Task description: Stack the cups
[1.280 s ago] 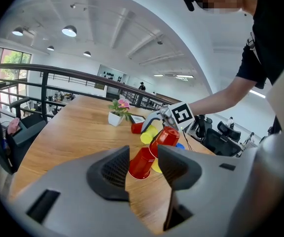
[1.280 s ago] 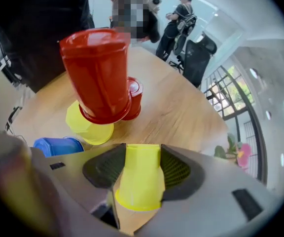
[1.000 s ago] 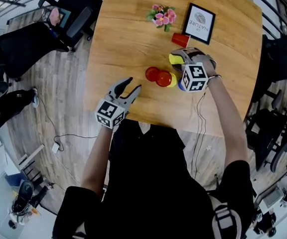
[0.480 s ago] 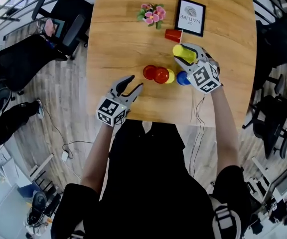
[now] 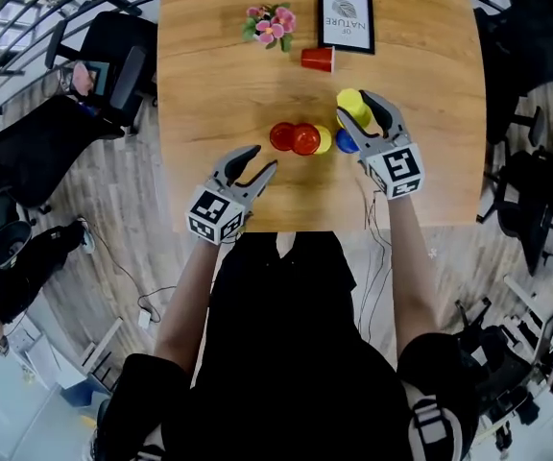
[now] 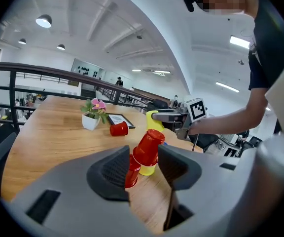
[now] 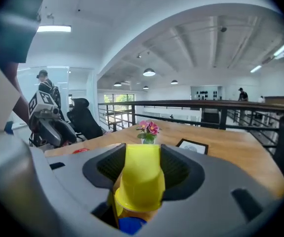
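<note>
My right gripper [image 5: 361, 111] is shut on a yellow cup [image 5: 352, 106] and holds it above the table, just over a blue cup [image 5: 345, 143]. In the right gripper view the yellow cup [image 7: 141, 181] sits between both pads, the blue cup [image 7: 129, 225] below it. Left of them stand a red cup [image 5: 282, 135] and a second red cup [image 5: 305, 140] upturned on another yellow cup [image 5: 324, 140]. A third red cup [image 5: 318, 59] lies on its side farther back. My left gripper [image 5: 255, 164] is open near the table's front edge, with nothing between its pads.
A small pot of pink flowers [image 5: 269, 24] and a framed card [image 5: 346, 19] stand at the back of the wooden table [image 5: 209, 94]. Office chairs [image 5: 113, 60] stand on the floor to the left, and a railing runs behind the table.
My right gripper has risen and rolled upright with the yellow cup in it. The left gripper has hardly moved.
</note>
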`<state>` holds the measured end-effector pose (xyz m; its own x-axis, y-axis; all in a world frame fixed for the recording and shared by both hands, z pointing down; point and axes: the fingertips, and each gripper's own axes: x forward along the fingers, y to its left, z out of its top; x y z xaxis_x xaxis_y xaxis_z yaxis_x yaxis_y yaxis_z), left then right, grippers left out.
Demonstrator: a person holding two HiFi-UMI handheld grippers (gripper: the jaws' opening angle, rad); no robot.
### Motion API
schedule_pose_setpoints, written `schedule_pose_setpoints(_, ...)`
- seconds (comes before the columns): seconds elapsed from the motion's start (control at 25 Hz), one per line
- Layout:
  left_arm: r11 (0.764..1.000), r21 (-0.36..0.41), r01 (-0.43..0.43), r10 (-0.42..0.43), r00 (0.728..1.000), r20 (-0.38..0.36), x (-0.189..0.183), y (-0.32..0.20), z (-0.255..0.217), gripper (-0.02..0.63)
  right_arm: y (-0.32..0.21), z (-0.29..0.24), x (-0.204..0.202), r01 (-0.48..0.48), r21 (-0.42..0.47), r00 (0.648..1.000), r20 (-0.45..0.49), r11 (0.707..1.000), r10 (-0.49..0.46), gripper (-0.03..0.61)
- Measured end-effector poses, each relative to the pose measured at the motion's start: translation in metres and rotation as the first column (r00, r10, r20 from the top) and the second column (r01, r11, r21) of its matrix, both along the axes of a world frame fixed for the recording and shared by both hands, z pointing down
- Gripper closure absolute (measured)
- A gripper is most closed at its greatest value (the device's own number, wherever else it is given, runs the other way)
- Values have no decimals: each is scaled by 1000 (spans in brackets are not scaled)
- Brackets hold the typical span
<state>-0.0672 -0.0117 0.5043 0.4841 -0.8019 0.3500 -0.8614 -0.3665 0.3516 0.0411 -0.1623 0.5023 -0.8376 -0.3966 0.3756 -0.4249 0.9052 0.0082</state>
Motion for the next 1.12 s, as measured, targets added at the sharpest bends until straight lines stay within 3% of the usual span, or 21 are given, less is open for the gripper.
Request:
schedule_pose_setpoints(0.44, 992, -23, -123, 123, 992, -4, 9, -4, 10, 414, 32, 12, 27, -243, -57, 954, 166, 968, 250, 342)
schedule_pose_setpoints(1.12, 970, -49, -237, 239, 971, 31, 19, 10, 28, 416, 58, 24, 21, -287, 20, 936, 220, 958, 275, 339)
